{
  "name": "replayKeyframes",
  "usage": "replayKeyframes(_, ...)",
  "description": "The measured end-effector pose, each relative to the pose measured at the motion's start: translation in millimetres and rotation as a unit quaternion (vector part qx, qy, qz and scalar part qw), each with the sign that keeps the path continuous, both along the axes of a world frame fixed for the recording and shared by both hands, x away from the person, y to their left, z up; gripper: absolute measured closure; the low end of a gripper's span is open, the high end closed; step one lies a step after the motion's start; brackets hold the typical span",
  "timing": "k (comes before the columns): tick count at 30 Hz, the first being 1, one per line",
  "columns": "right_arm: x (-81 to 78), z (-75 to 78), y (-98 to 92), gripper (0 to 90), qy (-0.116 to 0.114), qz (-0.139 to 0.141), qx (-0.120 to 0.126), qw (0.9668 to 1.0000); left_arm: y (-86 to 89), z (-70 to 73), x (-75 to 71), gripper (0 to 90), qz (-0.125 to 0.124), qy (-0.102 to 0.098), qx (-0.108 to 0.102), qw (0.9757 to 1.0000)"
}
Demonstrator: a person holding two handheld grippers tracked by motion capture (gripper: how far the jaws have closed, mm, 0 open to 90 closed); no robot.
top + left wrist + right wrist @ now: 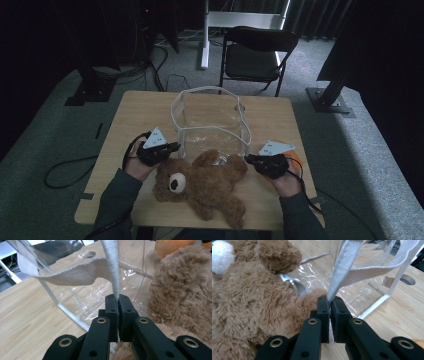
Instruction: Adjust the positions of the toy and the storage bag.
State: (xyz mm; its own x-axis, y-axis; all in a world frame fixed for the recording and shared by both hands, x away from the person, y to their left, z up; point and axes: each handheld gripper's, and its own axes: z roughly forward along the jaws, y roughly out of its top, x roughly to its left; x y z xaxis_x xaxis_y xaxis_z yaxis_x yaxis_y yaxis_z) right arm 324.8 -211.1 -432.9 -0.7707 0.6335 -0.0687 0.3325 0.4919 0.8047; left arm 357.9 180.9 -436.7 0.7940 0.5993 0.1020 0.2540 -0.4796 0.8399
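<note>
A clear plastic bag (212, 125) with white webbing straps stands open on the wooden table (130, 115). My left gripper (175, 146) is shut on the bag's strap (113, 270) at the bag's left near corner. My right gripper (248, 159) is shut on the strap (342, 267) at the right near corner. A brown teddy bear (200, 187) lies on its back in front of the bag, between the two grippers. Its fur (182, 290) shows at the right in the left gripper view and at the left (249, 302) in the right gripper view.
An orange thing (295, 161) lies by my right hand near the table's right edge. A round hole (407, 279) is cut into the tabletop beyond the bag. A black folding chair (255, 55) stands on the carpet behind the table.
</note>
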Motion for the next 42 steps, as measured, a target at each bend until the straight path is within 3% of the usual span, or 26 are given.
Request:
replayKeyframes(7, -6.6, 1.1, -0.2, 84.8, 0.001, 0.005, -0.007, 1.0, 0.7, 0.1, -11.1, 87.8, -0.01, -0.002, 0.002, 0.9999)
replayKeyframes(15, -0.7, 0.0, -3.3, 83.2, 0.005, 0.008, 0.003, 1.0, 1.8, -1.6, -6.5, 83.4, -0.007, 0.008, -0.008, 0.9999)
replayKeyframes(17, -0.8, 0.1, -2.9, 79.2, 0.002, 0.006, 0.0, 1.0, 3.3, -1.9, -5.8, 78.5, -0.003, 0.01, -0.01, 0.9999)
replayKeyframes(19, -1.8, 0.5, -3.3, 69.6, -0.004, 0.003, -0.003, 1.0, 5.6, -1.7, -5.1, 70.9, 0.002, 0.011, -0.014, 0.9998)
replayKeyframes(25, -6.0, 9.0, -10.5, 57.3, -0.019, -0.005, 0.01, 0.9998, 16.2, -1.4, -5.1, 62.5, 0.016, 0.01, -0.022, 0.9996)
replayKeyframes(30, -12.7, 19.1, -16.4, 52.0, -0.024, -0.007, 0.023, 0.9994, 32.2, -0.5, -5.3, 60.2, 0.043, 0.004, -0.041, 0.9982)
replayKeyframes(35, -18.2, 27.8, -17.4, 45.9, -0.04, 0.0, 0.027, 0.9988, 49.4, -1.1, -1.2, 57.5, 0.082, -0.001, -0.043, 0.9957)
replayKeyframes(42, -21.5, 37.1, -12.3, 39.9, -0.058, 0.013, 0.031, 0.9978, 71.8, -19.8, 9.7, 53.8, 0.152, 0.014, -0.029, 0.9878)
